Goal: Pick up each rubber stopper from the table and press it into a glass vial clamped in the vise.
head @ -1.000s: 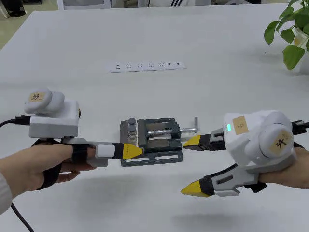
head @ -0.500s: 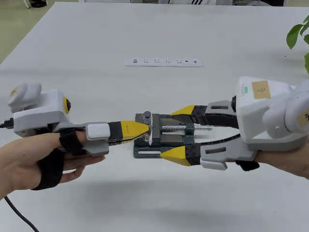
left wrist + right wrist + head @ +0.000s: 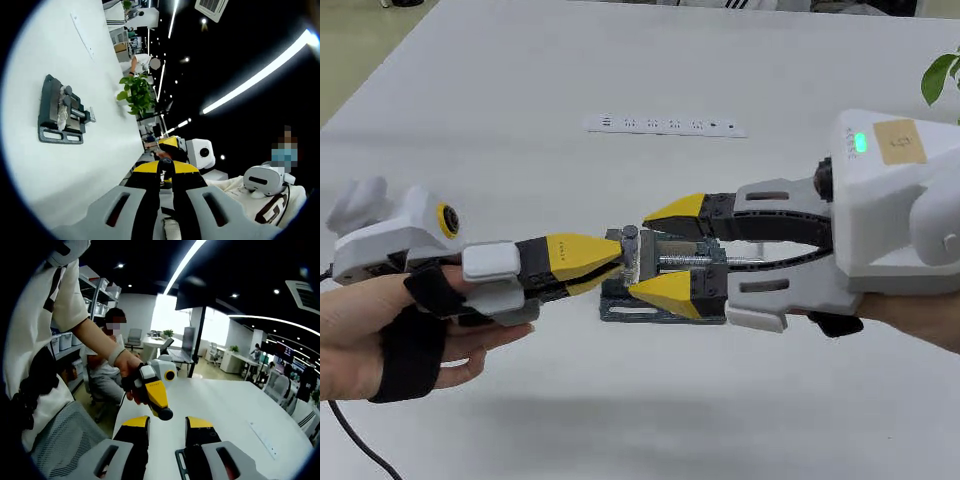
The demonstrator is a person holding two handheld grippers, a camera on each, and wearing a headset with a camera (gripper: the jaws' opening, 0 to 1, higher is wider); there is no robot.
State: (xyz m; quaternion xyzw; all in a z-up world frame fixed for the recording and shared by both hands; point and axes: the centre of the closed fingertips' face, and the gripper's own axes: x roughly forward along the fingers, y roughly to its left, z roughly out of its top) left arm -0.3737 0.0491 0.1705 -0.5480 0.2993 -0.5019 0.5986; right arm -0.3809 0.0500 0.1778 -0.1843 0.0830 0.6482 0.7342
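change: left gripper (image 3: 608,262) is now brought with its tip against the vial side of the vise (image 3: 616,308); right gripper (image 3: 638,254) is pushed further over the vise than 0.5 s ago.
left tongs: pressed together on a dark rubber stopper (image 3: 165,414), seen at the tip in the right gripper view.
right tongs: spread, nothing held; one yellow jaw lies behind the vise and one in front, so it is straddled.
vial: clear glass vial (image 3: 632,265) is clamped upright at the left end of the vise, with a grey stopper (image 3: 631,233) already on top.
held stopper vs vial: just beside it in the head view; contact cannot be told.
meaning for task: the stopper is judged picked up and delivered, with pressing in still to be done. An open vial mouth cannot be made out.
vs 1.0 s ago: the right gripper was then off to the right of the vise, lower jaw well in front; the left tip was short of the vise.
camera: head view is shifted, so the power strip (image 3: 665,125) is not taken as moved on the table (image 3: 520,100).
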